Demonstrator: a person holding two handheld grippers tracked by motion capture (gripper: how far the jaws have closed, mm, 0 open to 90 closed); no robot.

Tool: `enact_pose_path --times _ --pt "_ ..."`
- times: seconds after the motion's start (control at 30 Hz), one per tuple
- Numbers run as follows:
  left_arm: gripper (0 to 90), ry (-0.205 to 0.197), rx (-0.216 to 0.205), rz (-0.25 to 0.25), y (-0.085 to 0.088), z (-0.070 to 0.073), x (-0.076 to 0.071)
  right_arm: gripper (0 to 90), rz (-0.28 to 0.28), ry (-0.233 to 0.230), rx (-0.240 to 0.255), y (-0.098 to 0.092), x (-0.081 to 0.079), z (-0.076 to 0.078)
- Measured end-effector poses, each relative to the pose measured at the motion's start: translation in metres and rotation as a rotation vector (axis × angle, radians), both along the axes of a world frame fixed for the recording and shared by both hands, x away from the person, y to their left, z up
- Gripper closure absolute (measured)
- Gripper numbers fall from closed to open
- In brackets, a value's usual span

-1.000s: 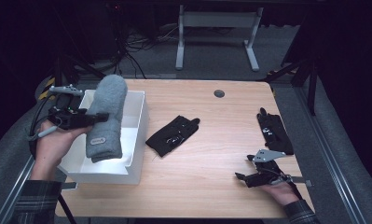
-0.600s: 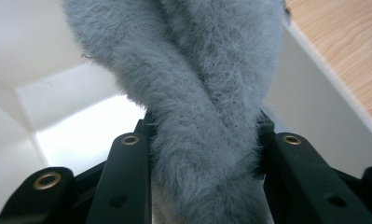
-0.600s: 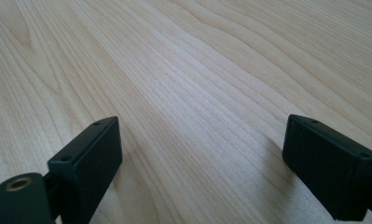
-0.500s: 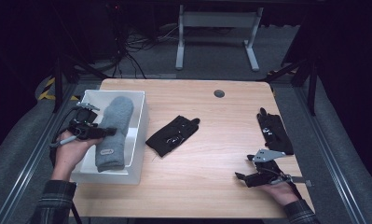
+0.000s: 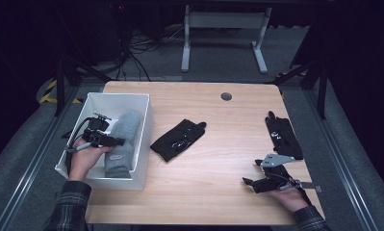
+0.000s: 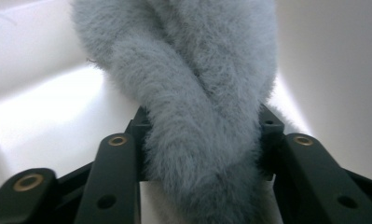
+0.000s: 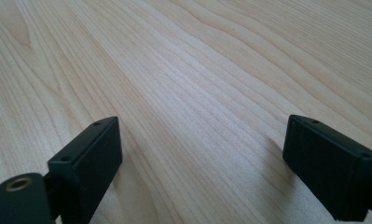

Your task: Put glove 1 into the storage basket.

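A grey fuzzy mitten (image 5: 124,139) lies lengthwise inside the white bin (image 5: 117,96) at the table's left. My left gripper (image 5: 117,142) is down in the bin beside it. In the left gripper view the fleece (image 6: 197,93) fills the gap of the gripper (image 6: 202,126) and looks pinched narrower there. Those jaws have just been opening, and the pads still touch the mitten. My right gripper (image 5: 249,183) rests on the wood at the front right, open (image 7: 202,154), with bare table between its fingers.
A black glove (image 5: 177,139) lies mid-table just right of the bin. A second black glove (image 5: 282,134) lies near the right edge, behind my right hand. A round cable hole (image 5: 226,96) sits at the back of the wooden table (image 5: 218,202).
My left hand has come down from above the bin's front into it, and the mitten went from hanging to lying on the bin floor. The right hand has stayed put.
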State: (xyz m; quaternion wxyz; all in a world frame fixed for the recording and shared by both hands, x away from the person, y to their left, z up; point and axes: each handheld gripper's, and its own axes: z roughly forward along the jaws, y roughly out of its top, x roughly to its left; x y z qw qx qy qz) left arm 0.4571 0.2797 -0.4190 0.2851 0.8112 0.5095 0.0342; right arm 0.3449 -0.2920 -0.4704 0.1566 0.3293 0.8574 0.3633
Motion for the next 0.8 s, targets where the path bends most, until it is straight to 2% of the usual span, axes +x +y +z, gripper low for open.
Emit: enact_pose_path --times 0.13,0.3,0.37,0.4,0.6,0.63,0.7,0.8 --pt "42.6 0.003 0.011 0.032 0.001 -0.005 0.001 11.9 0.000 0.000 0.000 0.000 0.000 0.000" --pt "23.4 -0.048 0.045 0.085 -0.004 0.005 -0.004 11.7 0.000 0.001 0.000 0.000 0.000 0.000" --pt "17.2 -0.070 0.071 0.094 -0.007 0.011 -0.006 11.7 0.000 0.001 0.000 0.000 0.000 0.000" --pt "15.6 -0.070 0.071 0.094 -0.007 0.011 -0.006 11.7 0.000 0.001 0.000 0.000 0.000 0.000" --pt "13.8 -0.129 0.081 0.110 -0.010 0.035 -0.009 11.7 -0.001 0.000 -0.001 0.000 0.000 0.000" --pt "13.8 -0.154 0.070 0.108 -0.010 0.042 -0.010 11.7 0.000 0.001 0.000 0.000 0.000 0.000" --pt "13.8 -0.159 0.060 0.105 -0.010 0.046 -0.010 11.7 -0.001 0.001 -0.001 0.000 0.000 0.000" --pt "13.8 -0.186 0.048 0.093 -0.012 0.057 -0.012 11.7 0.000 0.000 0.000 0.000 0.000 0.000"
